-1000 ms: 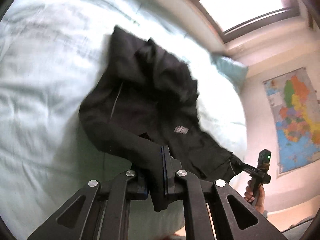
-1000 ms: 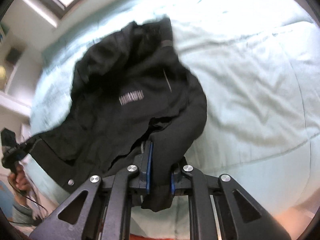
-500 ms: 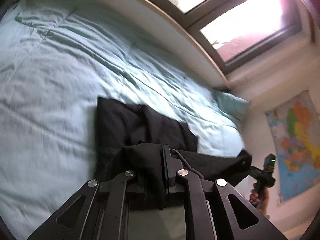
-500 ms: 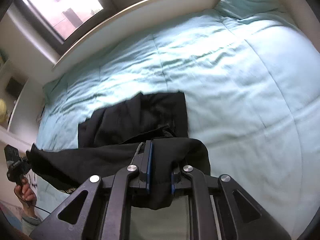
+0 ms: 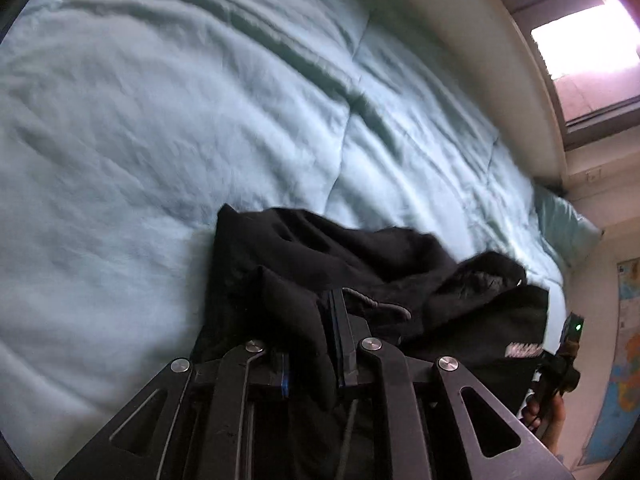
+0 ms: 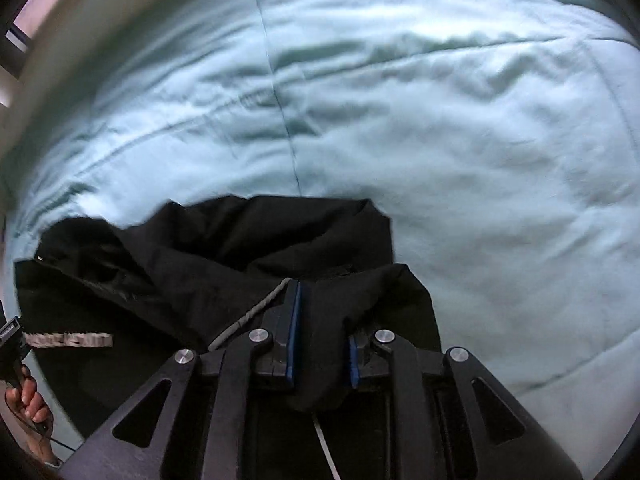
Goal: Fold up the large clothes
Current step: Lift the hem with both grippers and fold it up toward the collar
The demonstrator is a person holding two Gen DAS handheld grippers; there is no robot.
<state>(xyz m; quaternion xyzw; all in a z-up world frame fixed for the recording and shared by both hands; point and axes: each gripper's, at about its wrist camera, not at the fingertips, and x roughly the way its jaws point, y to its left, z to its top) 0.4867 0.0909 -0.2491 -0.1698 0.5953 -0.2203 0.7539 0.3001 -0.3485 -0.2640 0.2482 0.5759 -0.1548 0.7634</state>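
Observation:
A black hooded jacket with a small white logo lies bunched on the pale teal bed cover. My left gripper is shut on a fold of its black fabric, beside a grey drawstring. My right gripper is shut on another fold of the jacket, with the drawstring just left of it. Each gripper shows small at the far edge of the other's view, the right one in the left wrist view and the left one in the right wrist view.
The bed cover stretches far beyond the jacket. A pillow lies at the bed's far right end. A beige ledge and a window run behind the bed. A wall map hangs at the right.
Both grippers have come down and forward with the jacket. The jacket, spread open a second ago, now lies folded over and bunched close in front of the fingers.

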